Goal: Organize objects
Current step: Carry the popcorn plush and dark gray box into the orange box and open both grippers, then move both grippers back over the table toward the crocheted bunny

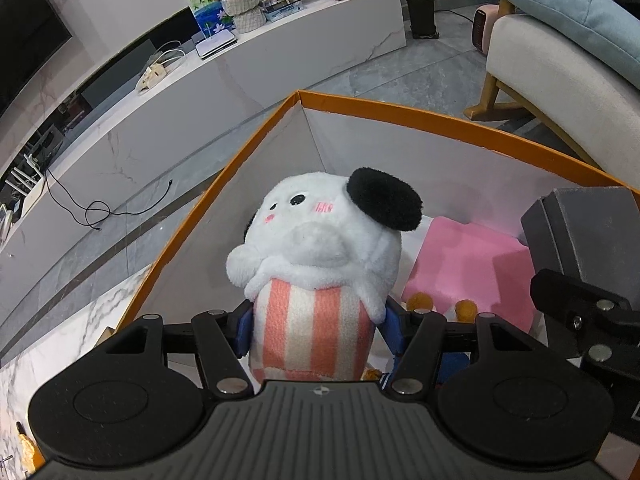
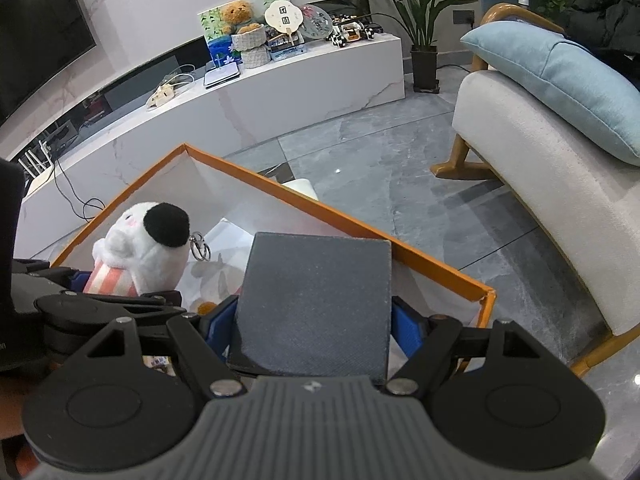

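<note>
My left gripper (image 1: 316,328) is shut on a white plush toy (image 1: 320,248) with black ears and a pink-striped body, held upright over the orange-rimmed box (image 1: 248,152). The plush also shows in the right wrist view (image 2: 148,248), with a metal key ring (image 2: 199,246) on it. My right gripper (image 2: 312,320) is shut on a dark grey flat case (image 2: 316,300), held over the same box (image 2: 360,220). The case also shows at the right of the left wrist view (image 1: 588,232). A pink block (image 1: 472,268) lies inside the box.
A white marble TV bench (image 2: 280,76) with teddy bears, a fan and cables stands behind. A rocking chair (image 2: 540,152) with a blue cushion is to the right. A potted plant (image 2: 424,60) stands on the grey tiled floor. Small orange-brown items (image 1: 420,300) lie in the box.
</note>
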Available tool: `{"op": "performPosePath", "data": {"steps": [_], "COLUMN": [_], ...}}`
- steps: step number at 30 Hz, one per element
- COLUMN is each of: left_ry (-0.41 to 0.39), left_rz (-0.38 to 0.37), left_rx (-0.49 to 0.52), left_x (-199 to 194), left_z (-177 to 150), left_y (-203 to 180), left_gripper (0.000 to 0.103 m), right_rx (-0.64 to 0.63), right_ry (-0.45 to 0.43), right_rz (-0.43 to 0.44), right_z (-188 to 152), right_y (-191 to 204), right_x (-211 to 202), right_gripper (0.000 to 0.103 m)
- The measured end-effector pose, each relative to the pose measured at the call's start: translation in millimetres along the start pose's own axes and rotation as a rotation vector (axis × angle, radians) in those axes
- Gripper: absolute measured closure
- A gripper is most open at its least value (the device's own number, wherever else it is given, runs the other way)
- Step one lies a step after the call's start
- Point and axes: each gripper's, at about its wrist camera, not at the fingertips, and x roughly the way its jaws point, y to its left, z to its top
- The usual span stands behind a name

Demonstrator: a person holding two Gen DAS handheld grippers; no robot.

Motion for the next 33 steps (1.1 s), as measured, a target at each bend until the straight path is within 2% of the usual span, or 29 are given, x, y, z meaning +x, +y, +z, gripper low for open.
{"op": "performPosePath", "data": {"steps": [7, 12, 19, 26, 33], "left_ry": [-0.005, -0.055, -0.091, -0.183, -0.243], "left_rz": [-0.023, -0.005, -0.008, -0.032, -0.028], "left_rx": [0.003, 0.008, -0.03, -0.101, -0.167], "left_x": [-0.5, -9.6, -21.6, -50.2, -76.4], "left_z": [-0.9, 0.6, 4.1, -1.0, -11.4], "left_y": [2.5, 5.1, 17.9, 41.0, 71.2], "left_gripper": [0.029, 0.028, 0.028, 0.028, 0.028], "right_rx": [0.016, 0.049, 0.052, 0.037, 0.034], "right_ry": [-0.017, -0.057, -0.06, -0.072, -0.081], "right_rz": [-0.006, 0.013, 0.021, 0.03, 0.033], "right_z": [1.5, 4.3, 4.7, 3.9, 3.9], "right_y": [1.6, 0.1, 3.0, 3.9, 4.7], "right_x": [-2.4, -10.6, -12.7, -17.8, -22.6], "right_gripper": [0.022, 0.019, 0.019, 0.019, 0.019]}}
